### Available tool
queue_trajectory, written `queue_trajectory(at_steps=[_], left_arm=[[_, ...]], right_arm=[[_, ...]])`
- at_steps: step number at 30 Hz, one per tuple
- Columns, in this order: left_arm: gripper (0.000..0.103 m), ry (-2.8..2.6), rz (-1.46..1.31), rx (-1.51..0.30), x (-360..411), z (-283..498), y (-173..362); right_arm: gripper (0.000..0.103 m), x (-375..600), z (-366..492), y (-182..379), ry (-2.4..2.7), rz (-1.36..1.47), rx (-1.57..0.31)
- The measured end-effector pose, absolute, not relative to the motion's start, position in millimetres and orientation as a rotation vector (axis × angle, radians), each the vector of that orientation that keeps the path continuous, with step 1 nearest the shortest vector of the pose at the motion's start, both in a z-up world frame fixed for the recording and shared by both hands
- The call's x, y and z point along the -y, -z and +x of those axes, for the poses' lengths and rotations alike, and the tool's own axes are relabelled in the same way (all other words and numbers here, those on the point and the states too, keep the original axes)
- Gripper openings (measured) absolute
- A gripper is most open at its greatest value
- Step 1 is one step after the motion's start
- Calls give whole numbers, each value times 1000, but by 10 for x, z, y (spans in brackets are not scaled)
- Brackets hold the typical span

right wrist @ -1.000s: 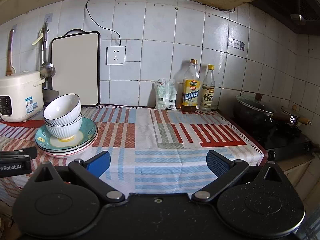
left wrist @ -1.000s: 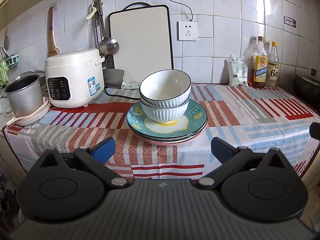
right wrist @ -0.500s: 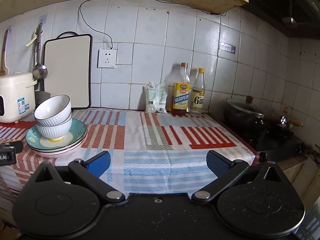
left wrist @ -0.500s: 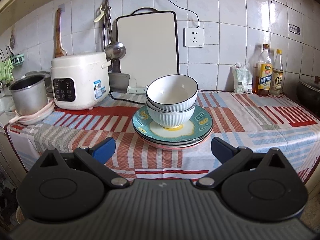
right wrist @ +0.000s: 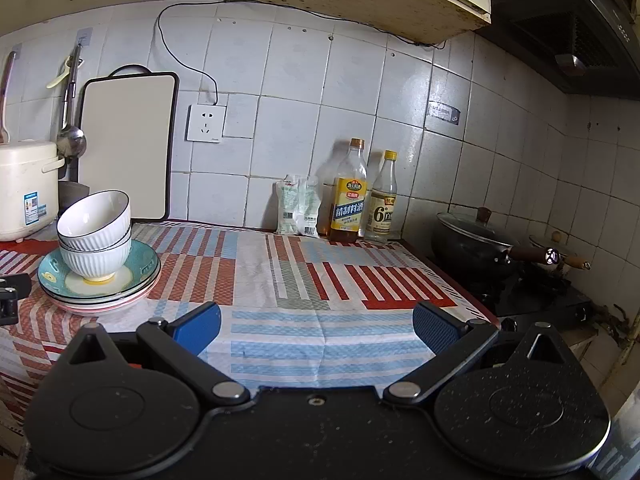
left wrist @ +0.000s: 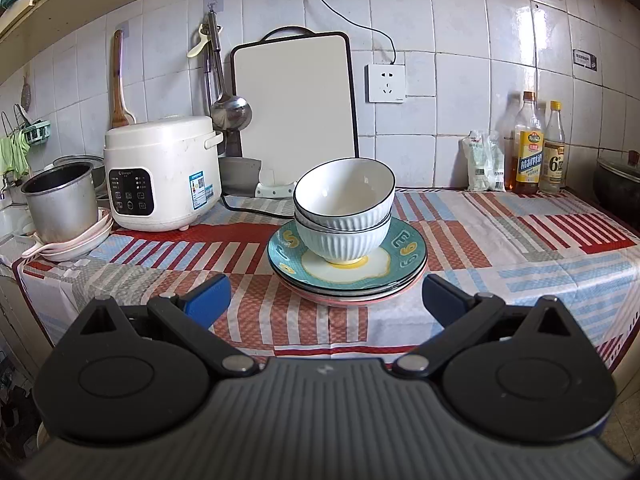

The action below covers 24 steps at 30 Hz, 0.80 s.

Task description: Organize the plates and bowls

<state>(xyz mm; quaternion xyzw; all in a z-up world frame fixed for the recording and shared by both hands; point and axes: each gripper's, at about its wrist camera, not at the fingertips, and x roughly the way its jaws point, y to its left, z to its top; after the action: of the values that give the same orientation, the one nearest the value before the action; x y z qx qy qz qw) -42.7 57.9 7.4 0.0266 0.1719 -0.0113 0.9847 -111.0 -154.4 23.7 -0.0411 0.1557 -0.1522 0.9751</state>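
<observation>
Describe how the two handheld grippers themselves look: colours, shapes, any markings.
Both look alike: the left gripper and right gripper each have a black body, two round black discs, black link arms on silver pivot pins, and blue padded fingertips. The left body is ribbed grey-black; the right is smooth and dust-speckled. No hands or sleeves show.

The lower plates [left wrist: 352, 294] show only rims under the top one. The cooker [right wrist: 24, 190] is cut off at nine o'clock. Bottle [left wrist: 529, 148] labels are unreadable.
</observation>
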Motion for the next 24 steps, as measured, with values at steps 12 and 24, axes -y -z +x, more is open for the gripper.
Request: queue_trajectory(at_steps=[12, 24], left_arm=[[103, 37, 48, -361, -591, -396, -81], [103, 32, 45, -345, -596, -420, -75]], right_arm=[[103, 1599, -1071, -217, 311, -61, -328], [103, 1609, -1036, -193, 308, -52, -348]])
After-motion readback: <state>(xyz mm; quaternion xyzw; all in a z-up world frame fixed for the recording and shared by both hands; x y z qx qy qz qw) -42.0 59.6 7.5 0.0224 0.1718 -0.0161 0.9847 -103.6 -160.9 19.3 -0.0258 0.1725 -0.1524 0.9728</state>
